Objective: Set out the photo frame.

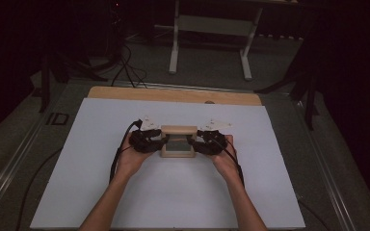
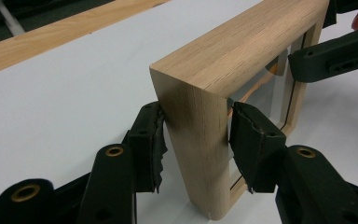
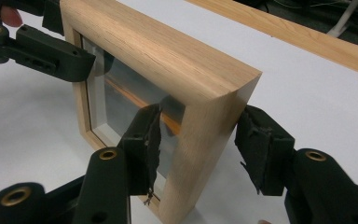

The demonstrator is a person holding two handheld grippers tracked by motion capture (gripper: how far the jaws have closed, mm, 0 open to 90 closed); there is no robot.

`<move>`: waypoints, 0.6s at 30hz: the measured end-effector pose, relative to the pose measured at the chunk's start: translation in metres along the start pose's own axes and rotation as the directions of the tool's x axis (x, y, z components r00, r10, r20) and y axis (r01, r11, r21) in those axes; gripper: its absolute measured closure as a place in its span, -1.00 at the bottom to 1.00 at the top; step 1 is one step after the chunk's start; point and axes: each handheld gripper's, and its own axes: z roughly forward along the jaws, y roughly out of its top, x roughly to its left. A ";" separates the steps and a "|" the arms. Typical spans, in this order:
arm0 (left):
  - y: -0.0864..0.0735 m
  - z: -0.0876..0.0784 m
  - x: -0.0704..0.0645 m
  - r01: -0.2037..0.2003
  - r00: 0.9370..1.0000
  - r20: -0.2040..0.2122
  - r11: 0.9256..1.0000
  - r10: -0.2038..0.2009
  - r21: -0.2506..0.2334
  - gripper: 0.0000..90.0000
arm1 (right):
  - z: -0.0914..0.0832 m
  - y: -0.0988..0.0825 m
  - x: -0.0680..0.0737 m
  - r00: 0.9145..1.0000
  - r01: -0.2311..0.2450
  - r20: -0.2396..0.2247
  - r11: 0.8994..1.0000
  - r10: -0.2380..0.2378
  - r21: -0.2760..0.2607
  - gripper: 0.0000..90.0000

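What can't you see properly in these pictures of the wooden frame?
- What is behind the glass of the wooden frame: in the right gripper view the pane only gives back glare and an orange streak.
- The frame's back: faces away in both gripper views.
- The frame's foot in the left gripper view: the picture's lower edge nearly cuts it.
- The left tool and right tool pads: too small in the high view.

Wooden frame (image 1: 178, 142) upright — between grippers

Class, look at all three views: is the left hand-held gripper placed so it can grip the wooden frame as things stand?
Probably yes. The left hand-held gripper already straddles the wooden frame at one upright side, with its pads against both faces and nothing between them.
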 end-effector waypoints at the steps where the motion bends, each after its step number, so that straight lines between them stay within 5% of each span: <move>1: 0.000 0.000 0.000 0.003 1.000 0.002 1.000 -0.003 0.001 0.22 | 0.000 0.000 0.000 1.000 -0.002 0.001 1.000 0.002 0.000 0.11; 18: 0.001 0.005 0.004 0.028 1.000 0.007 1.000 -0.028 0.008 0.17 | 0.002 0.000 -0.003 1.000 -0.020 0.000 1.000 0.020 0.008 0.09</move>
